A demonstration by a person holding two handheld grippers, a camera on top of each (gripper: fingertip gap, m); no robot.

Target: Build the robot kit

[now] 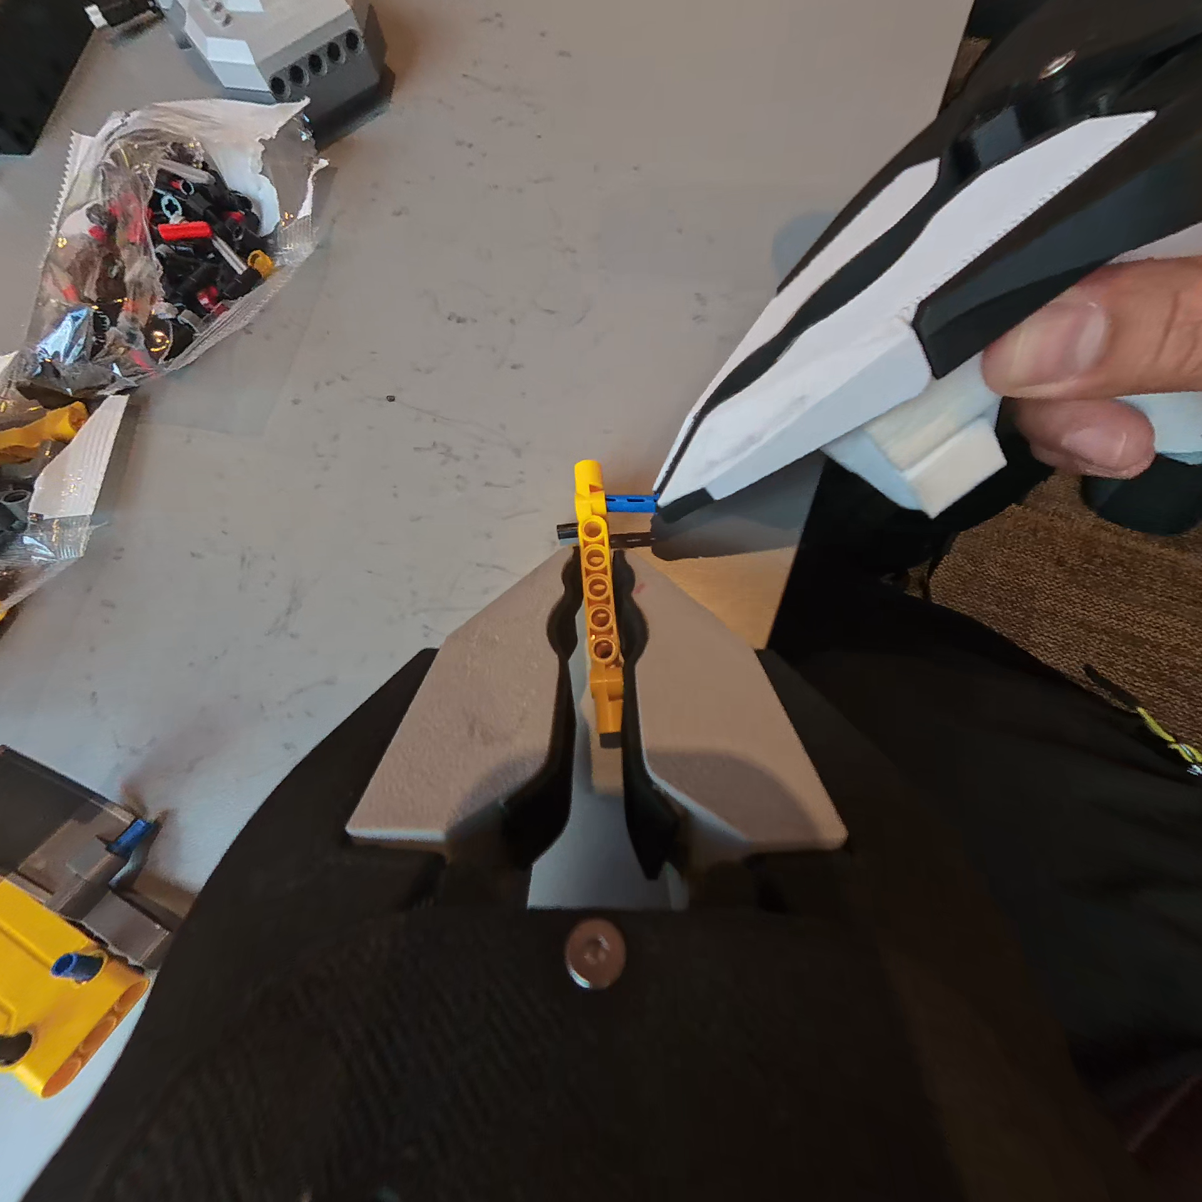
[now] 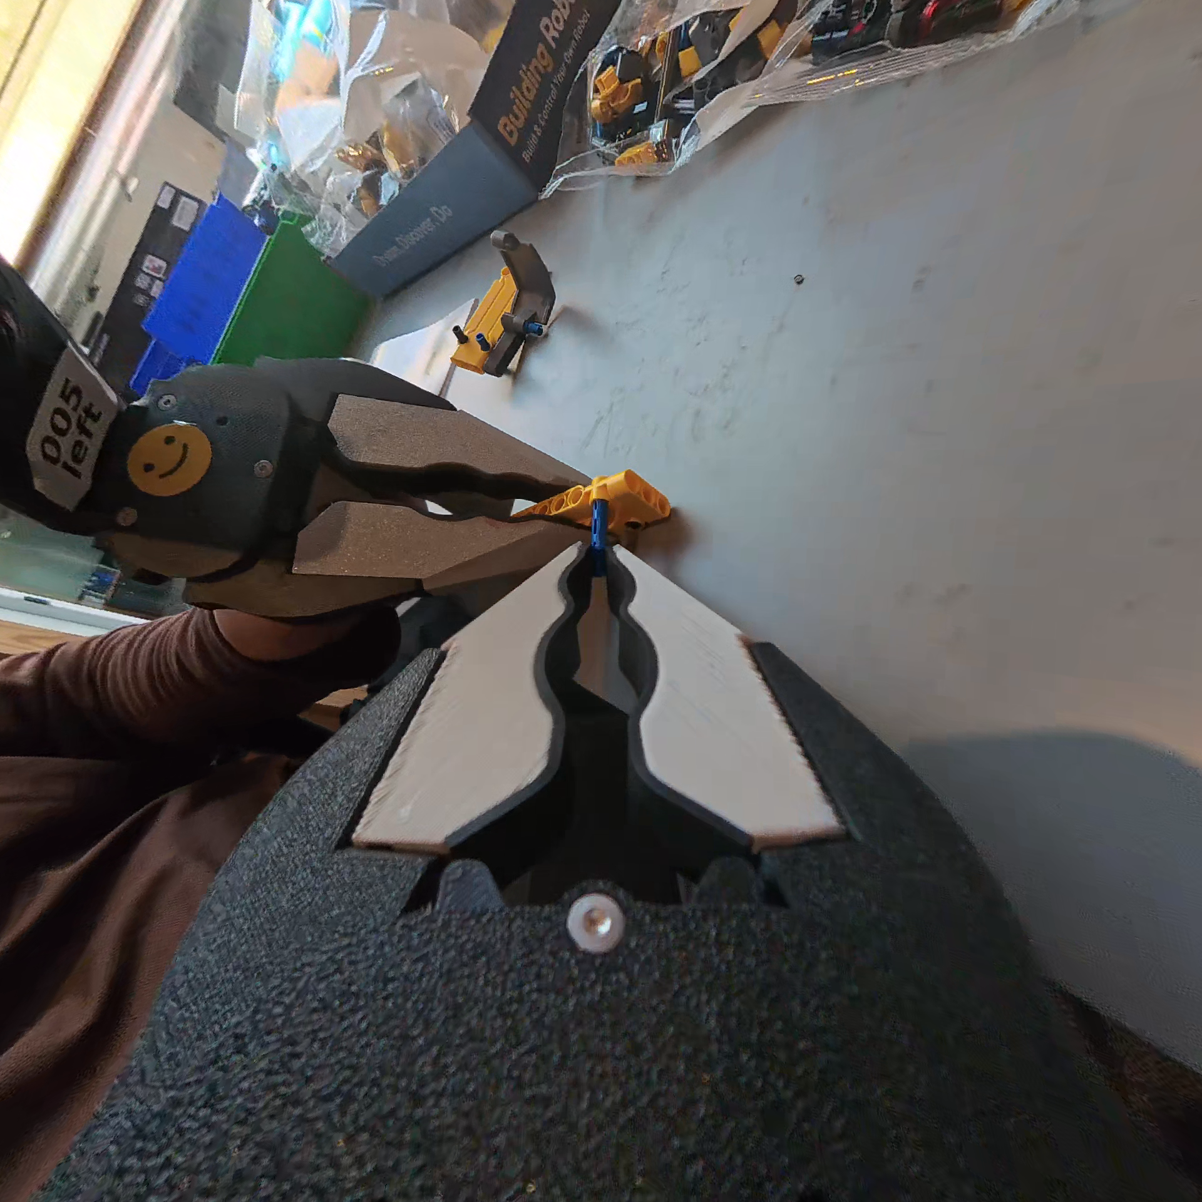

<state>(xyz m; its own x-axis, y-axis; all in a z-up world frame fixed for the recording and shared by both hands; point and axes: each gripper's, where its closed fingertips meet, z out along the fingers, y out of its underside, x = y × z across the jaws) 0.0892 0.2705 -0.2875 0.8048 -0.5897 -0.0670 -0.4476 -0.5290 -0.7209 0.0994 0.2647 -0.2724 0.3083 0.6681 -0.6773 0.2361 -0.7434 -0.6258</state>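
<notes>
My left gripper (image 1: pixel 600 566) is shut on a yellow perforated beam (image 1: pixel 598 585), held just above the grey table (image 1: pixel 520 260). A black pin (image 1: pixel 634 538) runs through the beam near its far end. My right gripper (image 2: pixel 597 559) is shut on a blue pin (image 2: pixel 599 520) whose other end sits in the beam's (image 2: pixel 627 497) far end. In the left wrist view the right gripper (image 1: pixel 670 507) comes in from the right, its tip on the blue pin (image 1: pixel 629 502). In the right wrist view the left gripper (image 2: pixel 553 504) comes in from the left.
A torn clear bag of small black and red parts (image 1: pixel 175 240) and a grey block (image 1: pixel 293 52) lie far left. A yellow and grey assembly (image 1: pixel 58 1001) (image 2: pixel 504 312) sits near. A dark box (image 2: pixel 468 162), more bags (image 2: pixel 683 78), blue and green bins (image 2: pixel 247 286) stand behind. Left and right tips are no more than a few centimetres apart.
</notes>
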